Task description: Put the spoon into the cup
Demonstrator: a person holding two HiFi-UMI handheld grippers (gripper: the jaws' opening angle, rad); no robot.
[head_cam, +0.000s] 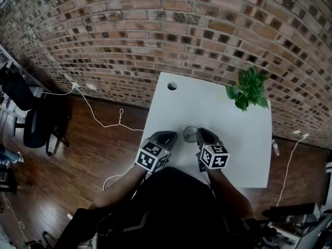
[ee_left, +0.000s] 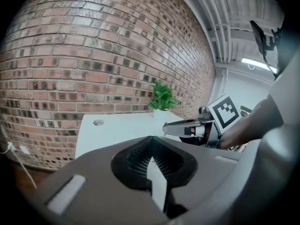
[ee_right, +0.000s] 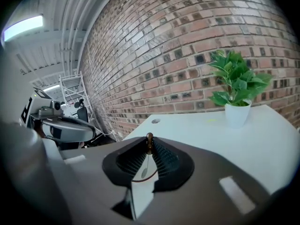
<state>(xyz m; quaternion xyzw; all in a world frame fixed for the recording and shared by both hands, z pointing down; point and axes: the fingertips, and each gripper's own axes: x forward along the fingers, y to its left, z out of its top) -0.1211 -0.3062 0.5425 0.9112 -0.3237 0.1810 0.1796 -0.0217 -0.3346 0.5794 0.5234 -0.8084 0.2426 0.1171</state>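
A small cup with a dark rim stands on the white table, near its front edge, between my two grippers. My right gripper is just right of it and shut on a thin spoon. The spoon's brown knob sticks up at the jaw tips, and its handle and bowl hang down between the pads. Part of the cup's rim shows through the gap below. My left gripper sits just left of the cup. Its jaws meet at the tips, with nothing between them.
A potted plant stands at the table's far right corner. A round cable hole is near the far left corner. A brick wall runs behind the table. A dark chair and a white cable are on the wooden floor to the left.
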